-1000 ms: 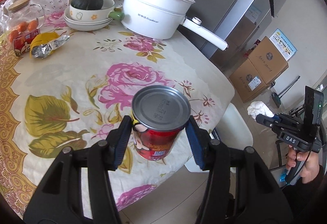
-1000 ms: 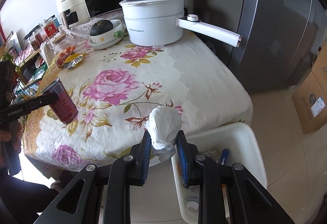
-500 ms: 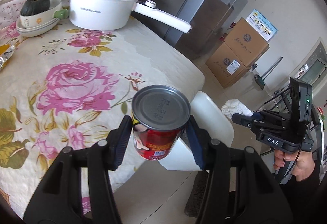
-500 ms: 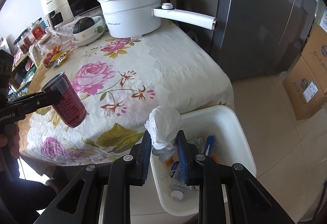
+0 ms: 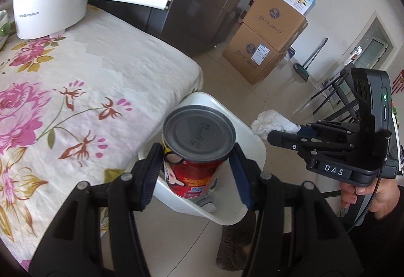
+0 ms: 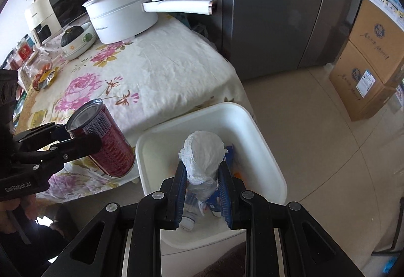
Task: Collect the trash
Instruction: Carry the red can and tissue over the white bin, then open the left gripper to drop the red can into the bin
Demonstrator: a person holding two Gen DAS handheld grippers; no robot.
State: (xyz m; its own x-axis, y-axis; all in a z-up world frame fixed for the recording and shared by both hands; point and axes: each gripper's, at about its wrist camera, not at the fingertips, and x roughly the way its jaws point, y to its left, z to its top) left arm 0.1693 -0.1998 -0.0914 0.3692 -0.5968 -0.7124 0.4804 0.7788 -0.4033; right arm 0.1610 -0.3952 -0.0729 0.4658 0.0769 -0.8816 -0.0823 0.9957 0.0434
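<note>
Left gripper [image 5: 197, 158] clamped partway open on the red can [image 5: 195, 150], pads pressed to its sides. Right gripper [image 6: 203, 183] squeezed to its narrowest on the white wad [image 6: 203, 158] of crumpled tissue or plastic. Both swung off the table [image 5: 101, 69] within the last second: a second ago held over the flowered cloth near its front edge, now carried past the table's corner to the white bin [image 6: 262, 140] on the floor beside it. Wad now hanging directly over the bin's inside, above the bottle and wrappers already lying there. Can hovering at the bin's near rim by the table corner, tilted, not yet fully over the opening from the right wrist view. Grips unchanged through the move. Probably the end of the carry; release of the wad looks ready, the can likely needing a little more travel inward first.
</note>
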